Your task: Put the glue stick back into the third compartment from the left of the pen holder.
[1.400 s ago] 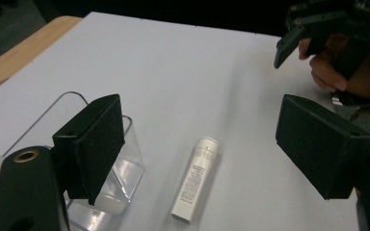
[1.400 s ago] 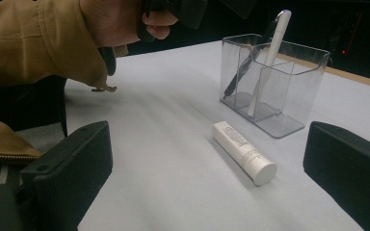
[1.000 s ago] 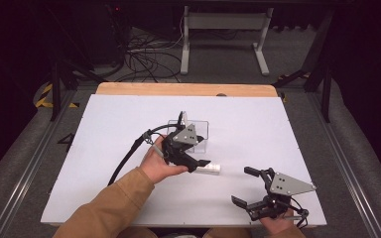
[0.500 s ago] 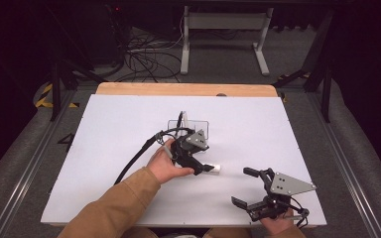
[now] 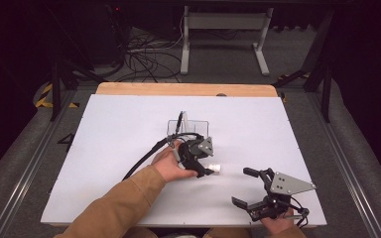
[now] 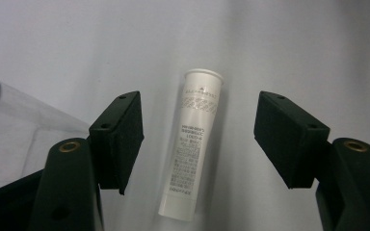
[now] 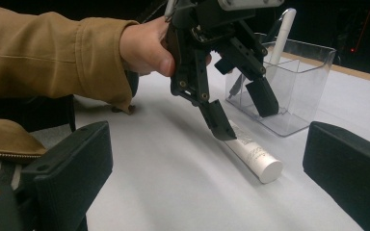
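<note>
A white tube (image 5: pixel 214 168) with small print lies flat on the white table (image 5: pixel 119 129), just in front of a clear plastic box (image 5: pixel 191 128). My left gripper (image 5: pixel 206 168) points down over the tube. In the left gripper view the tube (image 6: pixel 190 149) lies lengthwise between the two pads (image 6: pixel 120 134), with a gap on each side. The jaws have just been closing, and they stand open around the tube without touching it. From the right gripper view, the left gripper (image 7: pixel 244 118) straddles the tube (image 7: pixel 253 156). My right gripper (image 5: pixel 243 187) rests open near the front right, holding nothing.
The clear box (image 7: pixel 294 82) holds a white pen-like stick (image 7: pixel 284 29) leaning upright. A black cable (image 5: pixel 144 158) trails from the left gripper towards the front left. A wooden strip (image 5: pixel 178 89) runs along the table's far edge.
My left gripper has moved right and down from beside the clear box to the white tube, and its jaws have narrowed. The right gripper has stayed where it was.
</note>
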The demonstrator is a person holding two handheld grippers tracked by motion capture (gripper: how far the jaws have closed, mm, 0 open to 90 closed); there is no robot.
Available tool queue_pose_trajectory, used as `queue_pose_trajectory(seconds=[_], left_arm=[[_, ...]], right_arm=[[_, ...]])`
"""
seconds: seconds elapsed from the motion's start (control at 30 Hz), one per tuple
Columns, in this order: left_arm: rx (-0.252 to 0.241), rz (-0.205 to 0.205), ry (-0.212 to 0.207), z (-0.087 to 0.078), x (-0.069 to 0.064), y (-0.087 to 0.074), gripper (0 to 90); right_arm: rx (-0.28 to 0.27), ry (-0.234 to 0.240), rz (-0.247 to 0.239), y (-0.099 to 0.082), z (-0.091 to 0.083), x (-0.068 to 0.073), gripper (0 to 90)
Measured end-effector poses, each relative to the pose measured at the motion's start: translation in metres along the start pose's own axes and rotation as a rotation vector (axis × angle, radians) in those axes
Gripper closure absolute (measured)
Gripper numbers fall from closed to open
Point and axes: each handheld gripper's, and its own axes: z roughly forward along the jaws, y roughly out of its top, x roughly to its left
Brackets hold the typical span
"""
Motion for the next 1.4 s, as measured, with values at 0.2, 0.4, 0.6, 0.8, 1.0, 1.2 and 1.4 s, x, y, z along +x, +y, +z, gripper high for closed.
queue_pose_trajectory(seconds=[0.2, 0.4, 0.6, 0.8, 1.0, 1.2, 1.4], left_arm=[[0.032, 0.018, 0.0, 0.008, 0.002, 0.0, 39.9], [0.065, 0.073, 0.025, 0.014, 0.003, 0.0, 47.6], [0.077, 0.093, 0.014, 0.019, 0.002, 0.0, 51.8], [0.094, 0.122, 0.013, 0.022, 0.001, 0.001, 55.3], [0.112, 0.134, 0.014, 0.026, 0.001, 0.001, 56.8], [0.117, 0.144, 0.003, 0.028, 0.002, 0.0, 59.6], [0.122, 0.178, 0.013, 0.028, -0.001, 0.001, 66.6]], right_arm=[[0.003, 0.002, 0.003, 0.0, 0.0, 0.0, 4.0], [0.005, 0.006, 0.003, -0.001, 0.001, 0.0, 4.1], [0.005, 0.007, 0.002, -0.001, 0.001, 0.0, 4.1], [0.007, 0.007, 0.002, -0.001, 0.001, 0.0, 4.1], [0.004, 0.01, 0.0, -0.001, 0.001, 0.0, 4.1], [0.004, 0.011, 0.001, -0.001, 0.001, 0.001, 4.1], [0.004, 0.013, 0.0, -0.001, 0.001, 0.001, 4.1]])
